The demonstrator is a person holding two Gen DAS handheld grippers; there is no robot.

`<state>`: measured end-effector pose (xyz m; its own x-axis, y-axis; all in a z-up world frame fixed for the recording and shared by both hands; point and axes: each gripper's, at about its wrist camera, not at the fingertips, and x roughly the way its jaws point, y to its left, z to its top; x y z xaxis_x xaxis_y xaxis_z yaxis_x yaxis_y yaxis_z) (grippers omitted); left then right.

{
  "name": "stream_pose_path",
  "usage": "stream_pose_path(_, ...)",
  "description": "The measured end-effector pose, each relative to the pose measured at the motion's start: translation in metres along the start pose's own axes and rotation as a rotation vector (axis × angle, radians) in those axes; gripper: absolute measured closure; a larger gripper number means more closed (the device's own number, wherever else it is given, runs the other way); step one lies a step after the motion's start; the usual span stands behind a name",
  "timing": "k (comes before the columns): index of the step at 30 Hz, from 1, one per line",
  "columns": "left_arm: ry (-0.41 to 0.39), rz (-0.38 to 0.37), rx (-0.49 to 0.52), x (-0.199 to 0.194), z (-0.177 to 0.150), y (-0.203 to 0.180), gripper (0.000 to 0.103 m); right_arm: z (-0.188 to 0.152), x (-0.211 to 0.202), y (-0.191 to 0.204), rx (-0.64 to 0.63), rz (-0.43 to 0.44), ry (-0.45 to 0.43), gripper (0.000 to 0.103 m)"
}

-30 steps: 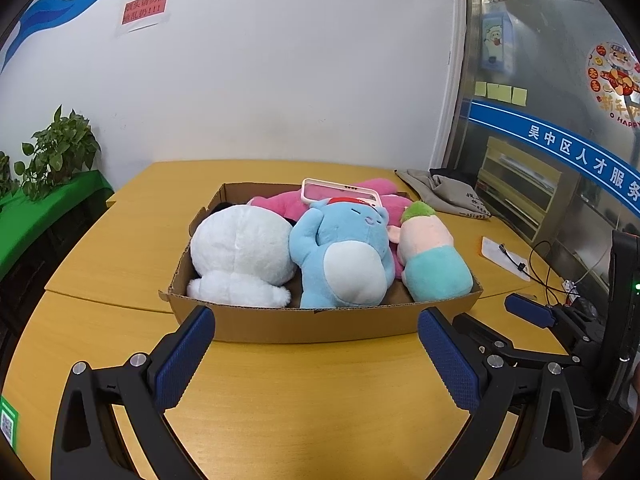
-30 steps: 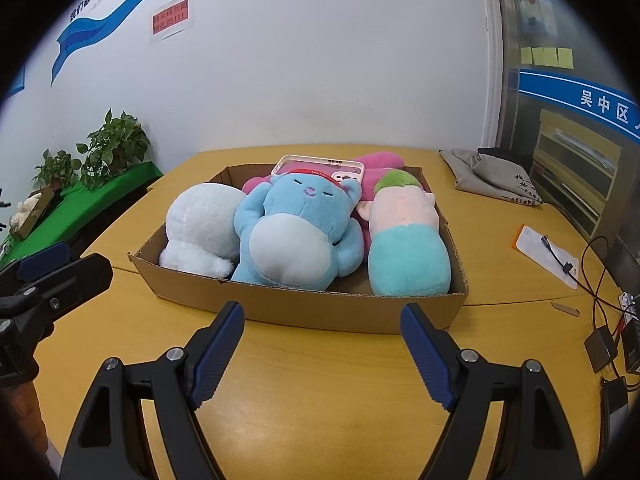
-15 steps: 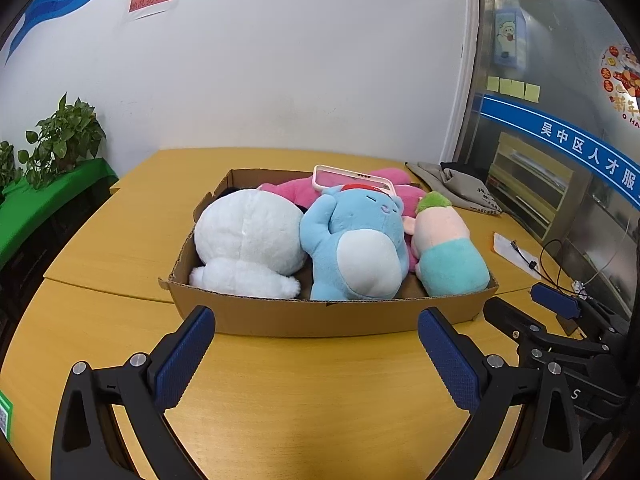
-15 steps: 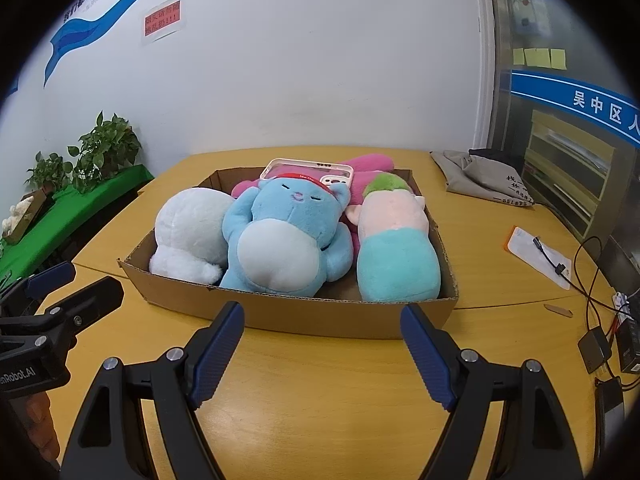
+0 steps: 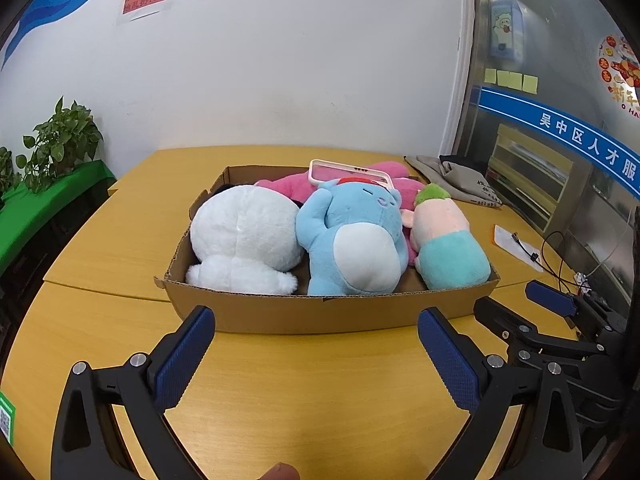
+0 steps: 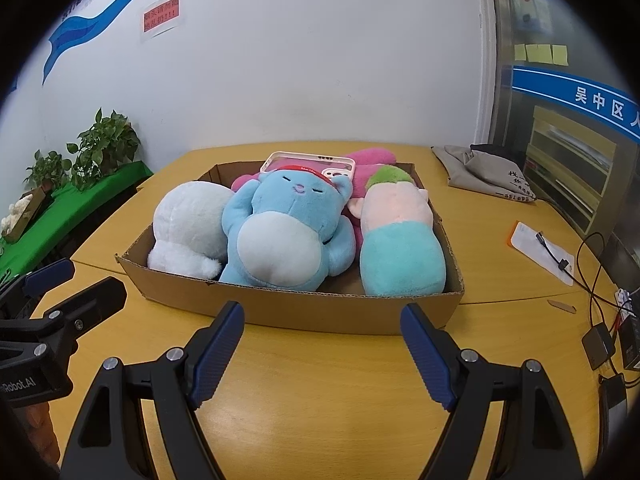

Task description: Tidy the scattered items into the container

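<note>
Red wall sign (image 6: 161, 15) bears Chinese characters, too blurred to read.

The blue band (image 5: 580, 140) across the glass partition carries white characters reading 吴中区人才服. A red round sticker (image 5: 618, 76) on the glass above it shows 新年 and the letters "O HA", cut off at the edge. The red notice (image 6: 161, 16) on the white wall has characters too small to read. The left gripper's body (image 6: 18, 385) bears "Robot.AI".
</note>
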<state>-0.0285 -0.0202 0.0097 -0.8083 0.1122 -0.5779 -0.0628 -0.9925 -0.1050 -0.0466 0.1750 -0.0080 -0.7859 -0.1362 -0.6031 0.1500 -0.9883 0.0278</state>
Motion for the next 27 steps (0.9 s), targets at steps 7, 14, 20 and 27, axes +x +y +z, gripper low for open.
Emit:
stream_pose_path(7, 0.010, -0.003, 0.014, 0.0027, -0.0022, -0.0049, 0.000, -0.0008, 0.0026, -0.0023, 0.008, -0.008, 0.005, 0.023)
stream_pose_path(14, 0.011, -0.005, 0.000, 0.0032, -0.0044, -0.0027, 0.000, -0.0009, 0.0043, -0.0007, -0.007, -0.002, 0.010, 0.023)
stream_pose_path(20, 0.018, -0.005, -0.007, 0.0045, -0.0050, 0.0002, 0.000, -0.0016, 0.0055, 0.0025, -0.018, 0.004, 0.016, 0.023)
stream_pose_path(27, 0.030, -0.002, 0.001, 0.0070, -0.0061, 0.0000, 0.000, -0.0018, 0.0059, 0.0030, -0.012, 0.003, 0.013, 0.023)
